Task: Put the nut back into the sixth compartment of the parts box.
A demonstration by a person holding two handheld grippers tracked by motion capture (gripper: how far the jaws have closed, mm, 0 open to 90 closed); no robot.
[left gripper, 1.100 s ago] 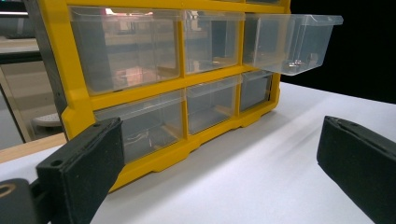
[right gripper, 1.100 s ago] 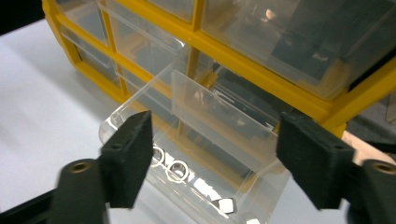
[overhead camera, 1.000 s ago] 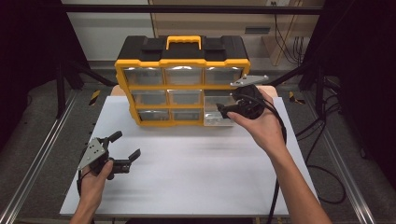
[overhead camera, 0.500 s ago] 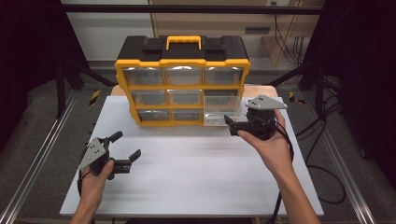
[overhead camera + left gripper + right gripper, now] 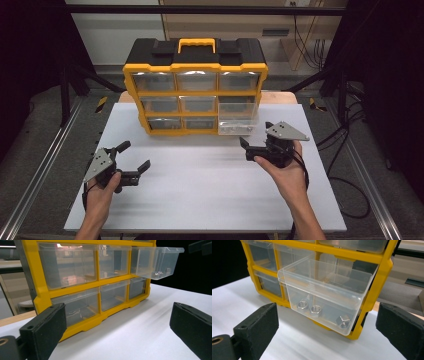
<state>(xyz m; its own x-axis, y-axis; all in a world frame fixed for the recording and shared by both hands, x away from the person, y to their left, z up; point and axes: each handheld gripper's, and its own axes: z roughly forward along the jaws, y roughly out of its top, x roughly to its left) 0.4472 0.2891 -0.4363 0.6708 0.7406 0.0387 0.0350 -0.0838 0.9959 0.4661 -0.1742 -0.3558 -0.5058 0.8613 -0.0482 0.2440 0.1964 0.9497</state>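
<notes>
While pulled out of the yellow box [image 5: 195, 75], clear drawer [image 5: 324, 290] with nuts [image 5: 312, 308]: light, thin, slippery. Best pushed flat on its front. Right gripper [image 5: 256, 145] just opened wide, empty; left gripper [image 5: 134, 160] open too

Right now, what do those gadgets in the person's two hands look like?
Each hand holds a black gripper with two blocky black jaws faced with matte pads. The left gripper and the right gripper each carry a grey three-cornered plate with small dots on top. A black cable trails from the right gripper down along the forearm. Both forearms are bare, with no sleeves in view.
</notes>
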